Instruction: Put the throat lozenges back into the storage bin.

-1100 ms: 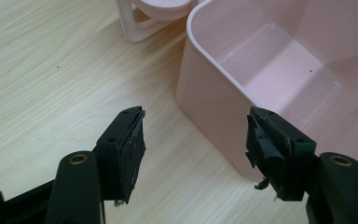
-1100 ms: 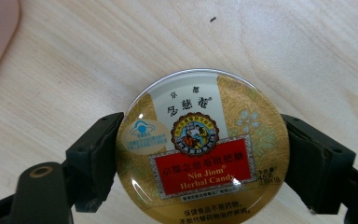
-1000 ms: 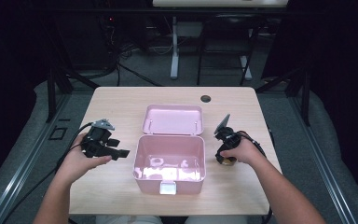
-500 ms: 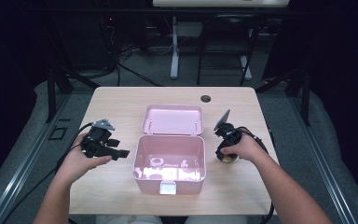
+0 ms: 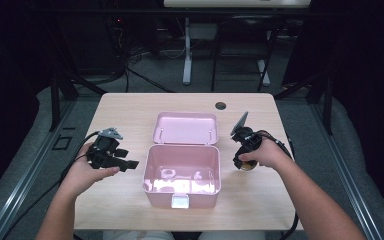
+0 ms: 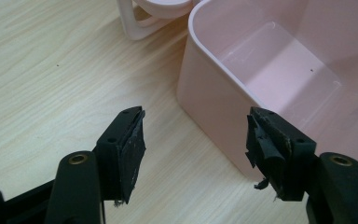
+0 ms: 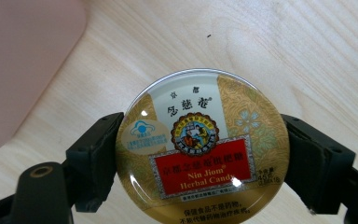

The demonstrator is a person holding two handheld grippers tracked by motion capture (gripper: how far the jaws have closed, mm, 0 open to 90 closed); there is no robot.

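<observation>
Left gripper point(image 6: 193, 149): black jaws, worn rubber pads frayed at edges, brass-coloured screw behind each jaw. Right gripper point(image 7: 200, 158): same black jaws, same screw. Grey three-cornered plate atop each, black cable trailing behind. Forearms bare, no sleeves.

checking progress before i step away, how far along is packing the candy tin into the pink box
Done: the pink box stands open, lid back. In hand: the right gripper is shut on the Nin Jiom candy tin, low at the table beside the box. Left: moving it into the box. The left gripper waits open.
</observation>
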